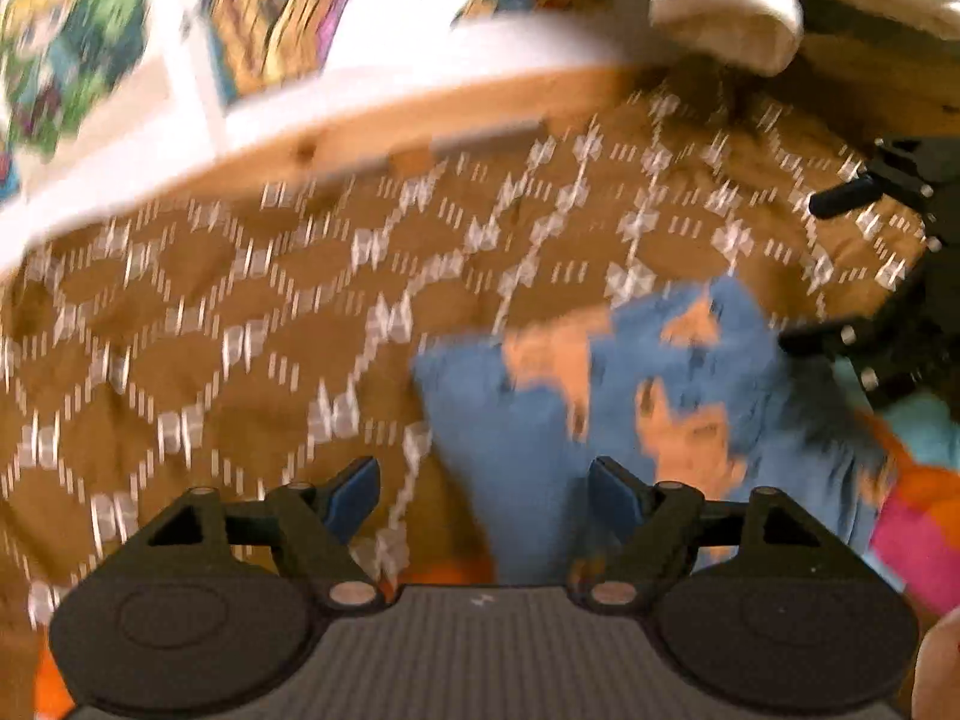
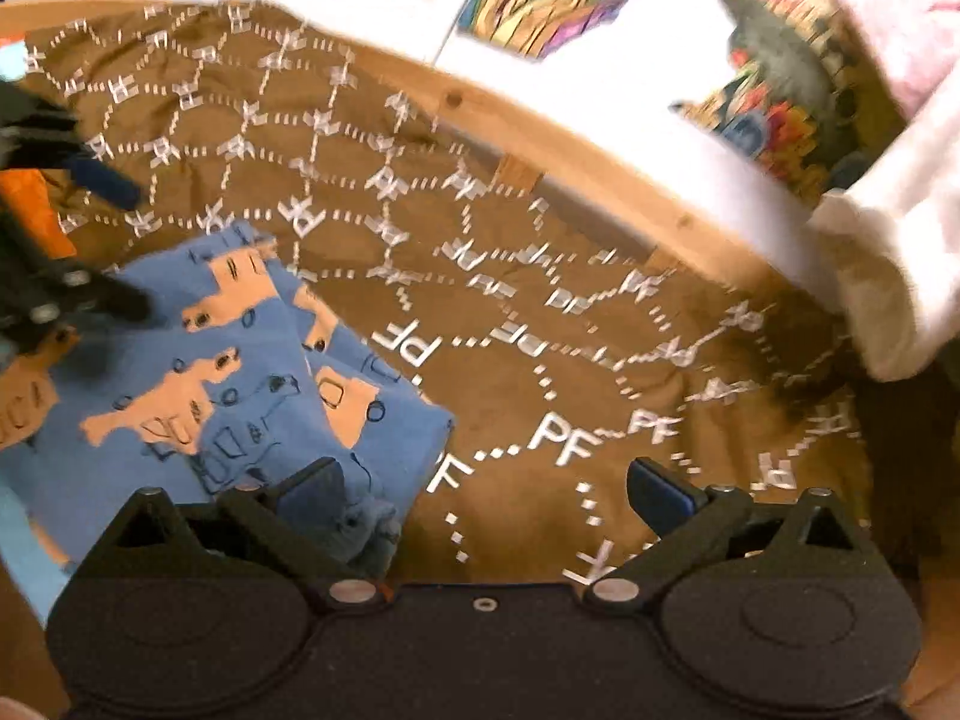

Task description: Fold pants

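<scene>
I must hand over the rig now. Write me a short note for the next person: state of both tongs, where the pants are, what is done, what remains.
Left tongs: open, nothing between the pads, over the near edge of the pants.
Right tongs: open, empty, at the pants' right corner.
Pants: blue with orange print, lying folded in layers on the brown patterned cloth that covers the wooden table.
Done: at least one fold is laid and both tongs have let go.
Left: judge whether one more fold is needed; if so, grip the edge again; otherwise smooth the pants.

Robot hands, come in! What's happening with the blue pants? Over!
Left gripper open, right gripper open, both empty. Blue pants lying folded on brown cloth. Nothing in the way.
</scene>
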Demonstrator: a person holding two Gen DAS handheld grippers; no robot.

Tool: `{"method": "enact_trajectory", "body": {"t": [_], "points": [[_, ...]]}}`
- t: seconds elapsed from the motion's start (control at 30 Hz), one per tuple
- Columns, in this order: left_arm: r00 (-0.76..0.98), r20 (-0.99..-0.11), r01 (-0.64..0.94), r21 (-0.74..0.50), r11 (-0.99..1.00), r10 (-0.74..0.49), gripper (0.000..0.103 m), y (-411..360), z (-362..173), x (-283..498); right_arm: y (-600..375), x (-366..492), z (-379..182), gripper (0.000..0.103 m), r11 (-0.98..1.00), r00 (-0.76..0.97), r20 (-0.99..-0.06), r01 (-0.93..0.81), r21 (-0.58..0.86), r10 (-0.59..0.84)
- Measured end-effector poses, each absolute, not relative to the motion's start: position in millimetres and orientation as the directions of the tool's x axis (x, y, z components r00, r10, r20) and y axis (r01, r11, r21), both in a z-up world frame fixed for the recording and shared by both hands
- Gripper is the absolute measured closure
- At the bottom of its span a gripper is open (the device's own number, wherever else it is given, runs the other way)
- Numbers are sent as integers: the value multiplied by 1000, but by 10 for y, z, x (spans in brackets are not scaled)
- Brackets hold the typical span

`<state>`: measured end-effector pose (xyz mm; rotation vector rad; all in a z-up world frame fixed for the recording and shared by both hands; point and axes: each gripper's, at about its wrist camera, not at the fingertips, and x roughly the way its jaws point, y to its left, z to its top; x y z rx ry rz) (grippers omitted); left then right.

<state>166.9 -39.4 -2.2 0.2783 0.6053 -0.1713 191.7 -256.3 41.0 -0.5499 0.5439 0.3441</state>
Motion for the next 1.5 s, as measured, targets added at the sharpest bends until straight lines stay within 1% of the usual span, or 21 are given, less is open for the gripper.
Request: {"method": "enact_trajectory", "body": {"t": [0.07,0.17,0.4,0.5,0.57,0.63,0.73,0.9,1.07,1.17,1.23,1.3,1.43,1.5], "points": [[787,-615,212,183,960,-56,18,-304,-121,1680,-2540,2057,300,2,790,781,-607,-462,-403,147],[777,-626,184,122,975,-69,13,-172,-145,1669,-2556,2174,214,1,791,771,-623,-460,-403,132],[775,-627,194,127,973,-73,12,-157,-67,1622,-2626,2079,304,1,811,776,-610,-456,-367,160],[767,-636,190,111,976,-77,10,-143,-49,1575,-2660,1968,413,1,820,781,-597,-456,-346,182],[762,-643,179,93,980,-78,6,-118,-37,1536,-2662,1874,463,1,826,775,-600,-463,-322,200],[757,-648,174,77,982,-83,3,-95,-28,1476,-2660,1773,470,1,829,756,-618,-476,-292,216],[751,-654,177,67,982,-91,0,-62,-44,1391,-2638,1652,391,1,828,709,-669,-500,-255,222],[717,-692,172,64,983,-81,1,-18,-212,1317,-2703,1563,243,1,847,658,-726,-488,-210,199],[701,-703,143,-28,989,-121,0,145,-305,1261,-2821,1581,186,1,855,643,-745,-475,-208,176],[695,-706,157,-32,987,-134,0,196,-318,1205,-2939,1571,156,1,865,630,-755,-467,-183,180],[691,-711,173,-12,985,-130,0,200,-307,1176,-3031,1571,174,1,876,623,-757,-459,-150,197],[690,-710,175,-21,984,-138,0,225,-278,1140,-3093,1562,220,1,881,621,-751,-459,-115,225],[674,-708,163,-135,977,-210,0,318,-164,1130,-3170,1624,365,1,866,595,-723,-500,10,351],[644,-723,168,-186,968,-251,0,342,-83,1192,-3181,1700,430,1,855,579,-708,-514,70,406]]}}
